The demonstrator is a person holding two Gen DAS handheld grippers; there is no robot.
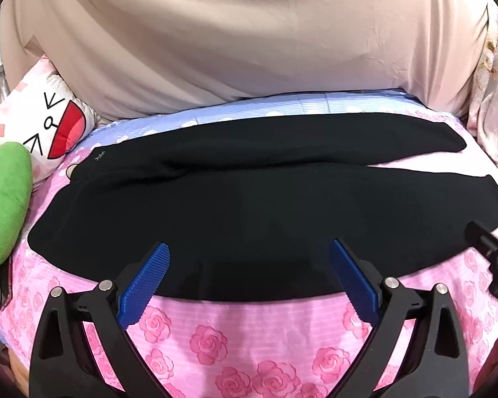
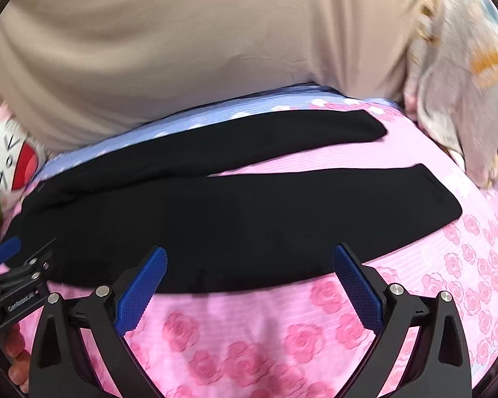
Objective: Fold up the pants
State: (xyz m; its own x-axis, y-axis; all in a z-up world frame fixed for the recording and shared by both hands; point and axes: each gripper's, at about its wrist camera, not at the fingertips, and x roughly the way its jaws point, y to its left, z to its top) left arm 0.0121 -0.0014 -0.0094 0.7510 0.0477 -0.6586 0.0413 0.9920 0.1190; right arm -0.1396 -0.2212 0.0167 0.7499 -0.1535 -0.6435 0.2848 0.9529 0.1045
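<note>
— Black knit pants lie flat across the pink rose-print bedsheet in our left wrist view, waist toward the green plush toy and the white cartoon-face pillow, the two legs running off to the right and splitting apart near the cuffs. Our left gripper hangs over the near edge, its blue ribbed pads spread wide with nothing between them.

— And our right wrist view?

— Same pants, seen further toward the cuffs; the gap between the legs shows bare pink sheet. Our right gripper stands fully spread over the near leg's edge, empty too. The left tool peeks in at the left edge.

— So which step are we on?

— We judge it the very start: nothing folded yet. Next we likely need both grippers to pinch the near leg's edge, one nearer the waist and one nearer the cuff, and carry it over onto the far leg. The beige curtain behind stays clear.
</note>
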